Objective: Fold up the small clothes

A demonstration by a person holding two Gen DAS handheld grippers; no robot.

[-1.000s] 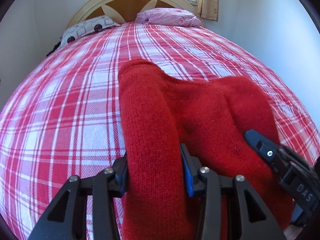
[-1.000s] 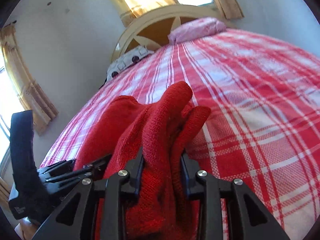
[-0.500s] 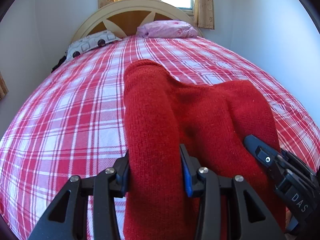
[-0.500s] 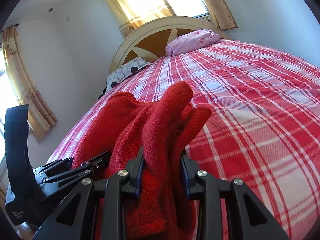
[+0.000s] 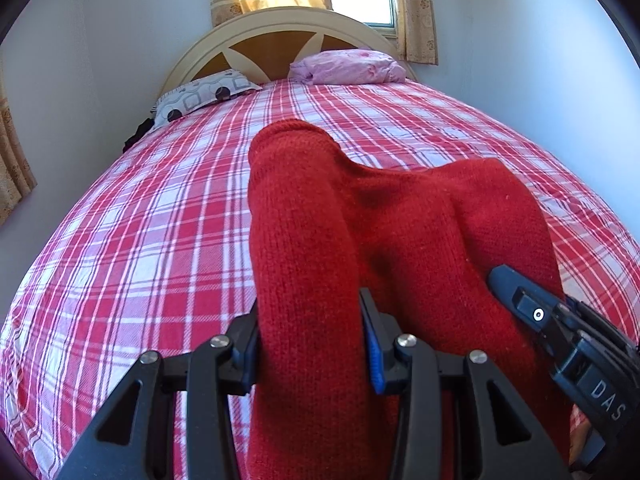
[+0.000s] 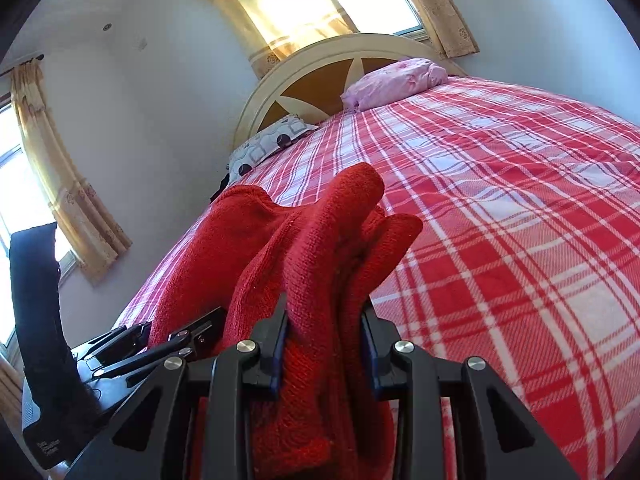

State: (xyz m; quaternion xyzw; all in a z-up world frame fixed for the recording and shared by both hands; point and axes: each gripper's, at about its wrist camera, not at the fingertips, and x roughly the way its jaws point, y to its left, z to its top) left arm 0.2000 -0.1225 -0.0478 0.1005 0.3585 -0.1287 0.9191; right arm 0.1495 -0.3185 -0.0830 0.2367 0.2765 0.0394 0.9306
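Note:
A red knitted garment (image 5: 400,232) hangs between both grippers above the near end of the bed. My left gripper (image 5: 310,344) is shut on its left bunched edge. My right gripper (image 6: 324,350) is shut on its right bunched edge (image 6: 340,240). The right gripper also shows at the lower right of the left wrist view (image 5: 560,332), and the left gripper at the lower left of the right wrist view (image 6: 160,344). The cloth sags between the two grips and its lower part is hidden below the fingers.
The bed has a red and white plaid sheet (image 5: 140,240). A grey patterned pillow (image 5: 200,94) and a pink pillow (image 5: 348,66) lie by the cream headboard (image 5: 280,36). White walls flank the bed, with curtained windows (image 6: 288,4) behind.
Both grippers have lifted and tilted upward with the garment still held, so more of the headboard, window and walls shows. The grips have not changed.

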